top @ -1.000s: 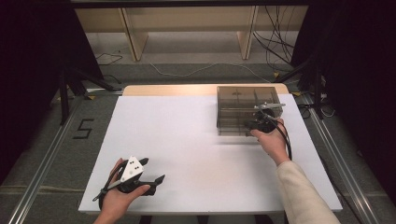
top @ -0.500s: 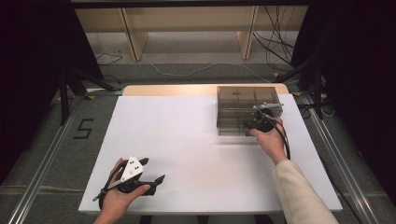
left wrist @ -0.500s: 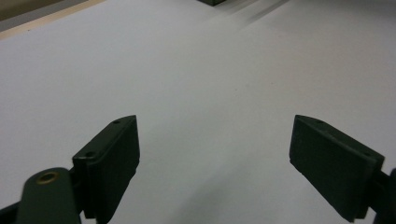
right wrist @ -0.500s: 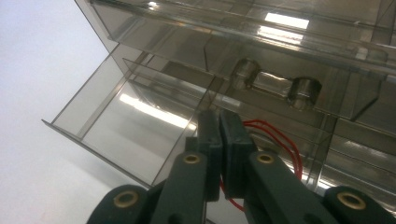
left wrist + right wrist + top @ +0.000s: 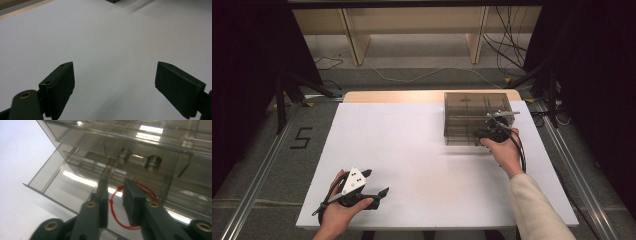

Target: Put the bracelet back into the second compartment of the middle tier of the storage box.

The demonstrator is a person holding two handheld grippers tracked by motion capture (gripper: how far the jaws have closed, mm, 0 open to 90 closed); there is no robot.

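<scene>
Nearest to me, at the near left of the white table (image 5: 427, 150), my left hand (image 5: 339, 215) holds the left gripper (image 5: 374, 192) low over the bare surface, its jaws spread wide with nothing between them; in the left gripper view the two black pads (image 5: 60, 86) stand well apart above plain white tabletop. Farther off, at the right, my right hand (image 5: 503, 152) holds the right gripper (image 5: 488, 134) at the near face of a smoky transparent drawer box (image 5: 472, 107) that stands on the far right part of the table. In the right gripper view its jaws are nearly closed, a narrow gap between them, over a red string loop (image 5: 120, 206) lying in an opened drawer (image 5: 65, 182); whether they pinch the loop I cannot tell. Above it a closed drawer carries a clear bar handle (image 5: 138, 160).
</scene>
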